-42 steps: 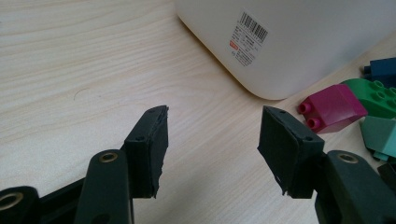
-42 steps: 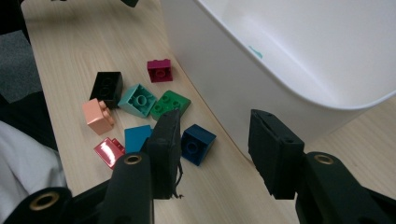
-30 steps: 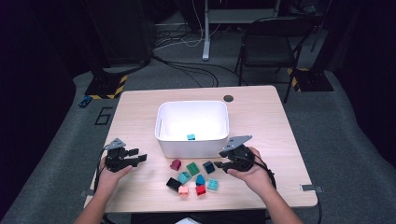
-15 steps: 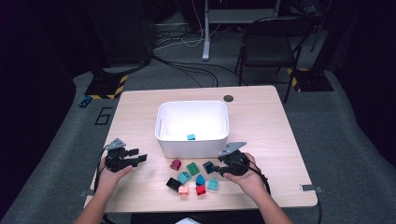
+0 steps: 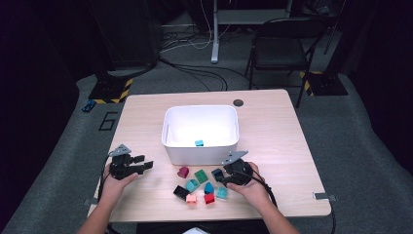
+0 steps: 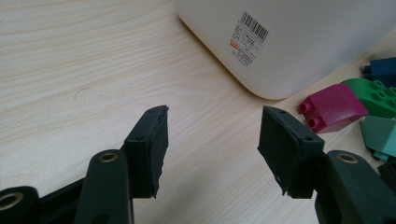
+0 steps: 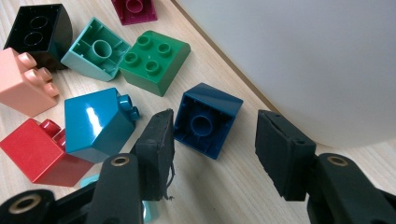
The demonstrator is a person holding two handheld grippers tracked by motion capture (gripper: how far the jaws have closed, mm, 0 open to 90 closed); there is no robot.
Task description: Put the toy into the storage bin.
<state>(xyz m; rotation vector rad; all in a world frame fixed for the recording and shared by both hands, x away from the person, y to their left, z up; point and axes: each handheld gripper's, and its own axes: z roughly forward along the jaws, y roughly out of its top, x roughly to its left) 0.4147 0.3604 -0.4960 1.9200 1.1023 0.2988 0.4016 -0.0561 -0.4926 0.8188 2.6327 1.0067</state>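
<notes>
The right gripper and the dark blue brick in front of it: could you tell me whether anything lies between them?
Nothing: in the right gripper view, bare table separates the open right gripper from the dark blue brick.

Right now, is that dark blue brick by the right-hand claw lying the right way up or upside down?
Upside down. In the right gripper view the dark blue brick shows its hollow underside with the round tube, lying on the table ahead of the open right gripper.

Blocks [image 5: 200,184] lie before a bin [image 5: 168,134] on a table [image 5: 272,122].
One block [image 5: 199,143] sits inside the bin, near its front wall.
</notes>
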